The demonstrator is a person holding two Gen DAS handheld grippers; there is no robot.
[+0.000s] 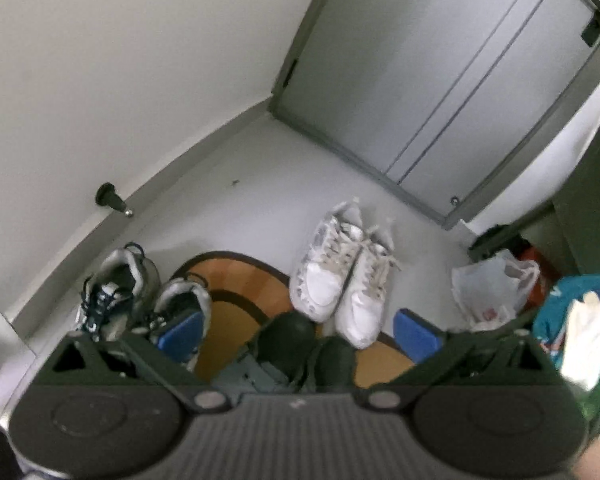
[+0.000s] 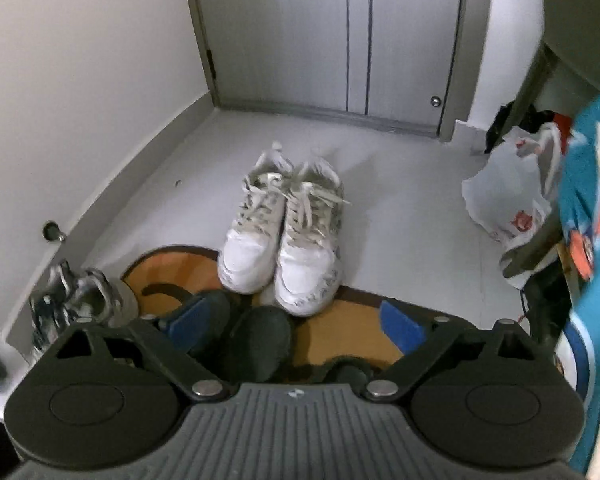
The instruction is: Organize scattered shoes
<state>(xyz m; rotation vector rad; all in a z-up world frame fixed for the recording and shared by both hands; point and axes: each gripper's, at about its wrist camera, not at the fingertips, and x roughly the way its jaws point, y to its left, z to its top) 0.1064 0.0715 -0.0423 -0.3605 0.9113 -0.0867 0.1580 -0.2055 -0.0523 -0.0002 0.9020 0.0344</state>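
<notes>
Two white sneakers [image 2: 284, 232] ahead of right gripper [image 2: 300, 320], both grippers wide open, empty

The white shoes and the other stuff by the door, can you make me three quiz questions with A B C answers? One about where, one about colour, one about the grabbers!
1. Where do the white sneakers stand?
A. side by side, toes on the mat's edge
B. inside the bag
C. on a shelf

2. What colour is the mat mostly?
A. green
B. orange
C. pink

3. How are both grippers?
A. open and empty
B. clamped on a shoe
C. holding the bag

Answers: 1 A, toes overlap the mat's rim; 2 B, orange with dark trim; 3 A, the left gripper and right gripper show spread blue pads holding nothing.
</notes>
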